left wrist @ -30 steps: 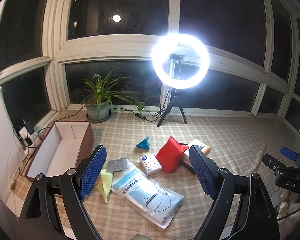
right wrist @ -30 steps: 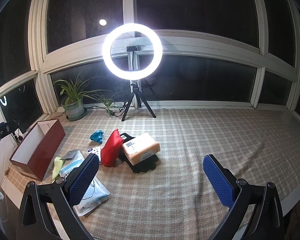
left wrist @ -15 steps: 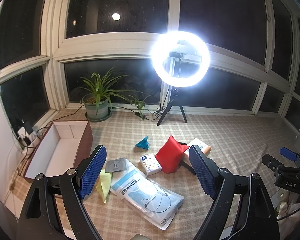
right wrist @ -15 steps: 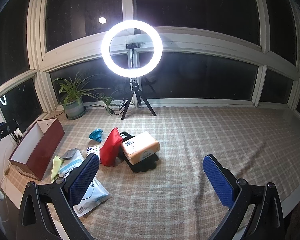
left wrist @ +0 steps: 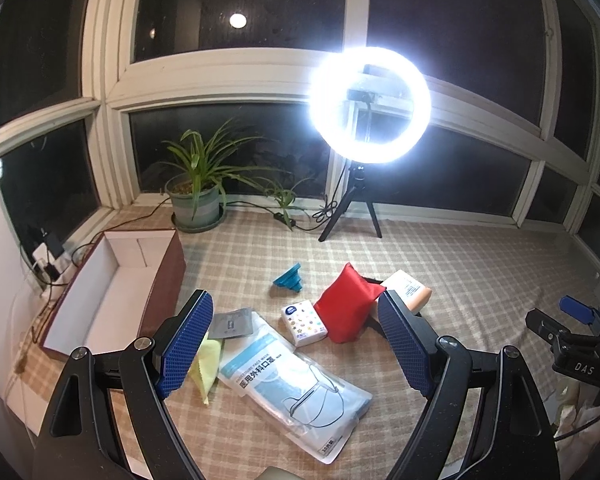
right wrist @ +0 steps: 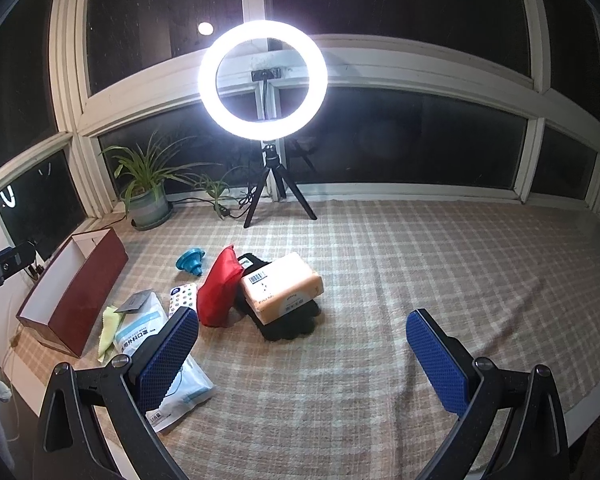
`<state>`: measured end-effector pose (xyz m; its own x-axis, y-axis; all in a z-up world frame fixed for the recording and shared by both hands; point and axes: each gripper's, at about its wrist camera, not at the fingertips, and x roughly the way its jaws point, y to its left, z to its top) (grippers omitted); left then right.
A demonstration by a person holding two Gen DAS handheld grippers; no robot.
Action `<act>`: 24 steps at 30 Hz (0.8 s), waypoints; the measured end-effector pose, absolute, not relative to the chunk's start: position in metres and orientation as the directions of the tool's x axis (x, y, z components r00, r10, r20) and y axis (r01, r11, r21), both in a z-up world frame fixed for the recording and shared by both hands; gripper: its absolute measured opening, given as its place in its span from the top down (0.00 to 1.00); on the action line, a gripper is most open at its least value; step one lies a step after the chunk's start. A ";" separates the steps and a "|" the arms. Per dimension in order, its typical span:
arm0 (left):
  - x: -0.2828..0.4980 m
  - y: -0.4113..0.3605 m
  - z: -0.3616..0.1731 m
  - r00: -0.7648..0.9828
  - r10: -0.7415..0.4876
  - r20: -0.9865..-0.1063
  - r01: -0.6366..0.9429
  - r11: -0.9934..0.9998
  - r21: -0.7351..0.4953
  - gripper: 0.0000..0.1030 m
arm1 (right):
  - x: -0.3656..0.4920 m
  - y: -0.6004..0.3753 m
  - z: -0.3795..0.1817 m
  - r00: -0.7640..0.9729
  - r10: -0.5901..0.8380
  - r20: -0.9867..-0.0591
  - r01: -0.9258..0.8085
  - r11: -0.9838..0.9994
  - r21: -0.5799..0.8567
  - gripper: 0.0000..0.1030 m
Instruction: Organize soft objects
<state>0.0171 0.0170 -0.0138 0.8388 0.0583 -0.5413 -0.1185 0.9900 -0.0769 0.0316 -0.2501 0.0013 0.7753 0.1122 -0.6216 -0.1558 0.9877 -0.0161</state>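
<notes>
Soft items lie clustered on the checked cloth: a mask packet, a yellow cloth, a grey sachet, a small tissue pack, a red pouch, an orange tissue pack resting on a black fabric item, and a teal piece. My left gripper hovers open above the mask packet. My right gripper hangs open over bare cloth, right of the pile. Both hold nothing.
An open brown box with a white inside stands at the left edge. A potted plant, a ring light on a tripod and cables sit by the window. The other gripper's body shows at right.
Both views have shifted very slightly, as both grippers tilted a little. Nothing on the cloth has moved, and both grippers stay open.
</notes>
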 end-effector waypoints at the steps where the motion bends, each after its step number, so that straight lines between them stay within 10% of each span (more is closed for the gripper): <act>1: 0.018 0.018 -0.016 0.836 0.061 -0.545 -0.125 0.989 -0.080 0.18 | 0.033 -0.251 0.000 0.771 0.116 -0.626 -0.160 0.987 -0.014 0.00; 24: 0.061 0.013 -0.067 0.750 0.002 -0.661 -0.205 0.951 -0.230 0.18 | 0.141 -0.288 -0.033 0.605 0.313 -0.732 -0.323 0.937 0.134 0.00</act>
<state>0.0607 0.0133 -0.0670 0.7502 0.0015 -0.6613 -0.2049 0.9513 -0.2303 0.1409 -0.2878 -0.0325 0.6050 0.3132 -0.7321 -0.3233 0.9368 0.1337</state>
